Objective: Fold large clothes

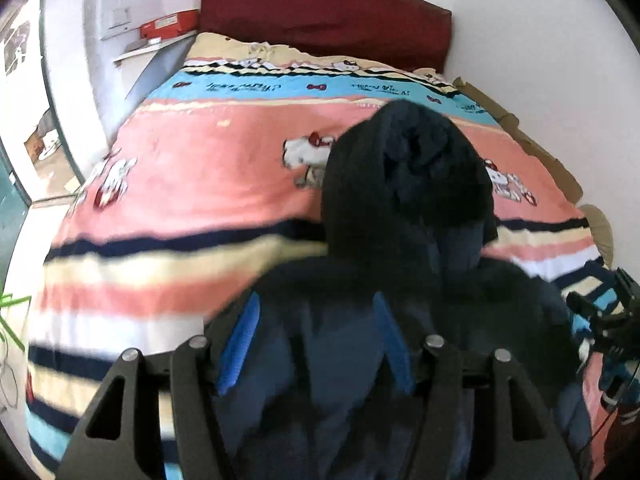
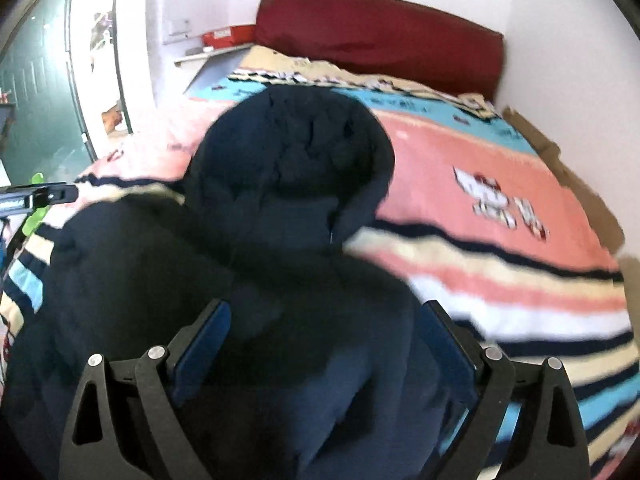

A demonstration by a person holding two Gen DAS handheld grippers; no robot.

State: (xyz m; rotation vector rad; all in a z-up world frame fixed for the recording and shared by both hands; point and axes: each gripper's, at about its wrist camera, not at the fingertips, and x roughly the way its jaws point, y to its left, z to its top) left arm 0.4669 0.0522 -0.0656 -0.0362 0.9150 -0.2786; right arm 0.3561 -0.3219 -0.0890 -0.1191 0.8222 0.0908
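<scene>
The dark navy hooded jacket (image 1: pixel 404 208) is seen spread on the striped bedcover (image 1: pixel 192 184), judged bulky, soft and floppy, best taken at the shoulder seams; left gripper (image 1: pixel 316 340) and right gripper (image 2: pixel 324 344) are both noted wide open over the fabric, nothing clamped.

The dark hooded jacket (image 1: pixel 404 208) ran off the bottom edge in both views, its lower part unseen, and it hid the bedspread (image 1: pixel 192 184) beneath. Motion blur smeared the bedspread's near stripes. Print on the blue band stayed too small to read. The right tongs (image 1: pixel 612 320) were cut by the left view's edge.
</scene>
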